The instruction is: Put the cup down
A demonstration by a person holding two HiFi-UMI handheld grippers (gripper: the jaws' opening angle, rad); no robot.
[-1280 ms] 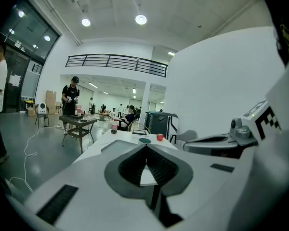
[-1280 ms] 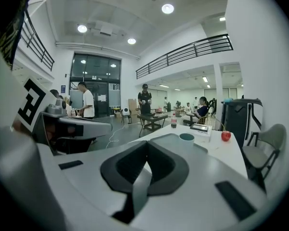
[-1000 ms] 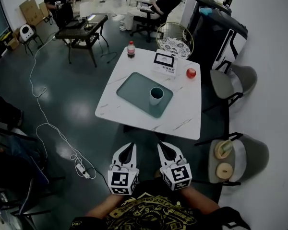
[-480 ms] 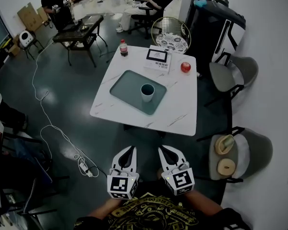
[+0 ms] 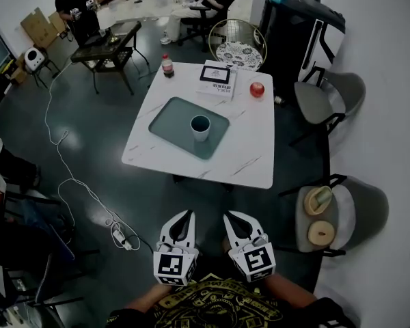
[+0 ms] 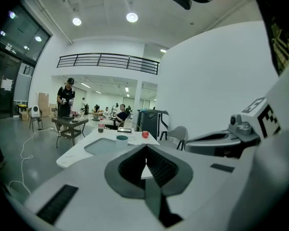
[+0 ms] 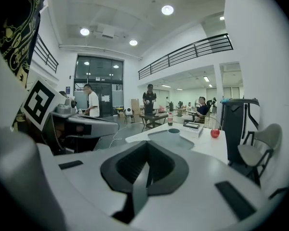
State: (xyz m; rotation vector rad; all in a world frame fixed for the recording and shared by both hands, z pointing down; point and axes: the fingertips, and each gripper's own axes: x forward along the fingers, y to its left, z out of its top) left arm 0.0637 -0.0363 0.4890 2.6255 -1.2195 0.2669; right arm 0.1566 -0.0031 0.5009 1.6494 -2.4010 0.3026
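White square marble table (image 5: pixel 254 161): white round cup (image 5: pixel 200 127) upright on grey-green tray (image 5: pixel 165 117).
Left gripper (image 5: pixel 186 214), right gripper (image 5: pixel 230 216) both closed, empty.

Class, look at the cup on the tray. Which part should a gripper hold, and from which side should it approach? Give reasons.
Grip the cup by its side wall just below the rim, jaws across its round body: it stands upright on the tray, mouth up, no handle showing. Approaching level from the near edge of the table seems best; the bottle stands beyond it.
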